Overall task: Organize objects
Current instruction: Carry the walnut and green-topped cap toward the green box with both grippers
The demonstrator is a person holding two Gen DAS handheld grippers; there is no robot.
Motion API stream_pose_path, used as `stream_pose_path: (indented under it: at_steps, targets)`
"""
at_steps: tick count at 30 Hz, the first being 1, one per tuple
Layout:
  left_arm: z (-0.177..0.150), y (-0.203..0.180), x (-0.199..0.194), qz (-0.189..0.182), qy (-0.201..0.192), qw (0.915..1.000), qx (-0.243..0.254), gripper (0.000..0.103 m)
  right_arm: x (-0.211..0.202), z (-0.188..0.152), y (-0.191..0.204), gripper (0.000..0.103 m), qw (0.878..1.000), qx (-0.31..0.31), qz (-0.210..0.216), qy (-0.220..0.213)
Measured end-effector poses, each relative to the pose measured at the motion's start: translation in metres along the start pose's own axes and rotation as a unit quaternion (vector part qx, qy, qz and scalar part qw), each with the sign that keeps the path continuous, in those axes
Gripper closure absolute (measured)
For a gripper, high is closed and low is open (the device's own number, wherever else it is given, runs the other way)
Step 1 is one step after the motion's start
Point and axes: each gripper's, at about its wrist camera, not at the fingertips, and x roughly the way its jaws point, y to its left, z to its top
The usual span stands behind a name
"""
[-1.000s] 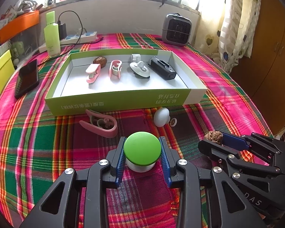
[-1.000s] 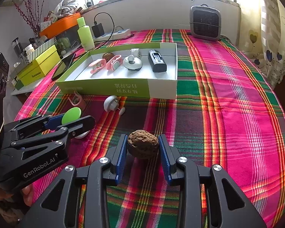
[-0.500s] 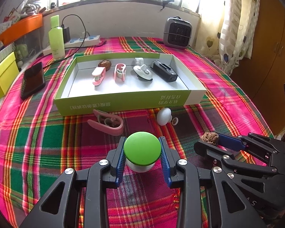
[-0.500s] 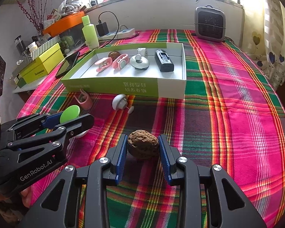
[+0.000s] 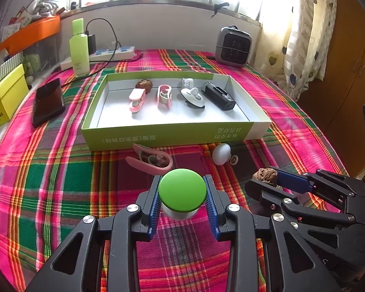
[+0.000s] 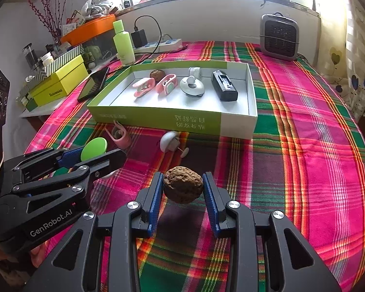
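Observation:
My left gripper (image 5: 182, 194) is shut on a green-capped white knob (image 5: 181, 190) and holds it above the plaid cloth. My right gripper (image 6: 183, 187) is shut on a brown walnut (image 6: 183, 184), also lifted; it shows at the right of the left wrist view (image 5: 265, 174). Ahead stands an open green box (image 5: 168, 135) holding a walnut, two pink clips, a white knob and a black device (image 5: 219, 95). A pink clip (image 5: 149, 159) and a white egg-shaped toy (image 5: 221, 153) lie on the cloth in front of the box.
A black phone (image 5: 47, 101), a green bottle (image 5: 79, 48), a power strip (image 5: 109, 53) and a yellow box (image 5: 2, 97) sit at the left. A grey heater (image 5: 233, 46) stands at the back right. The table edge curves along the right.
Both grippers have risen and drawn back a little from the box, each still holding its object. Things on the table have not moved.

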Motion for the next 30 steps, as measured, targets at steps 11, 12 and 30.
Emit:
stream_pose_path:
  at_steps: [11, 12, 30]
  targets:
    - [0.010, 0.008, -0.009, -0.003, -0.016, 0.9999, -0.003, 0.072, -0.002, 0.012, 0.008, 0.069, 1.000, -0.004, 0.007, -0.015]
    - [0.011, 0.008, -0.009, -0.003, -0.017, 0.9998, -0.002, 0.072, -0.002, 0.013, 0.009, 0.069, 1.000, -0.005, 0.008, -0.016]
    - [0.029, 0.019, -0.013, 0.008, -0.031, 0.9995, -0.002, 0.072, 0.002, 0.033, 0.017, 0.069, 0.999, -0.016, 0.012, -0.029]
